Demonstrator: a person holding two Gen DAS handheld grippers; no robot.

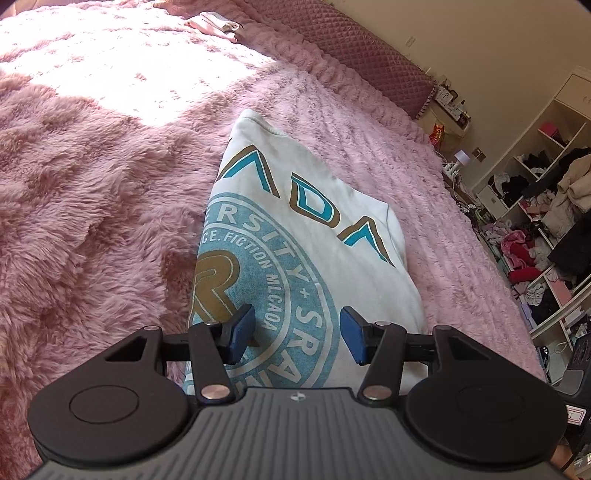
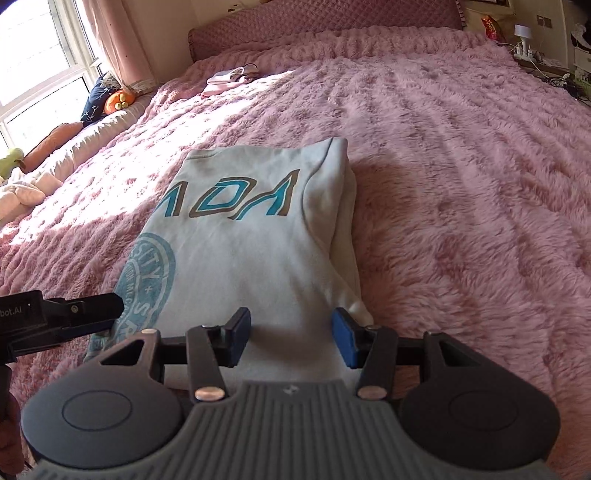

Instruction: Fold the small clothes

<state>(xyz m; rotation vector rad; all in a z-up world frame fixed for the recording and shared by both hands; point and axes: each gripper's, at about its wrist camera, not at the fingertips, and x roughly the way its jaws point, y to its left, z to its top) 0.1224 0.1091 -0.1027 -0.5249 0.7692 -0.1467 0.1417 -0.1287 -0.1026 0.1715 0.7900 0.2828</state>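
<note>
A white T-shirt (image 1: 295, 236) with teal and gold lettering and a round teal emblem lies folded into a narrow strip on the pink fluffy bedspread (image 1: 92, 221). It also shows in the right wrist view (image 2: 251, 236). My left gripper (image 1: 297, 334) is open and empty, hovering over the shirt's near end above the emblem. My right gripper (image 2: 291, 332) is open and empty over the shirt's near right part. The left gripper's body (image 2: 62, 314) shows at the left of the right wrist view.
A small folded pink and white garment (image 2: 231, 79) lies far up the bed near the quilted headboard (image 2: 325, 22). Cushions and soft toys (image 2: 110, 103) line the window side. Open shelves with heaped clothes (image 1: 535, 221) stand beyond the bed's right edge.
</note>
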